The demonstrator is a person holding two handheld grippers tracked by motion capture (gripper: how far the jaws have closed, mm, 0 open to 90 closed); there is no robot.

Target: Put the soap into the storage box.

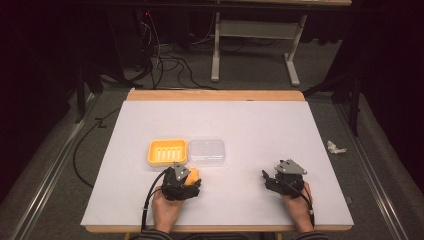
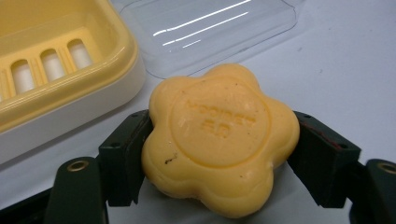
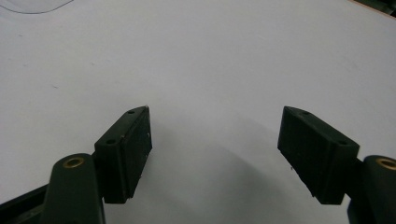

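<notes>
Left claw (image 2: 219,149) is what I have clamped on the flower-shaped orange soap bar (image 2: 219,140), just near-right of the yellow slotted plastic soap dish (image 1: 167,151) on the white tabletop (image 1: 260,125), while my right claw (image 3: 224,154) rests open, empty, farther right.

Left tongs (image 1: 189,175) and right tongs (image 1: 269,176): black bodies, each topped by a grey three-cornered plate, black cable trailing back. Jaws are flat black blocks with small screw holes, brass bushings on the arms. Striped sleeve cuffs (image 1: 150,233).
</notes>
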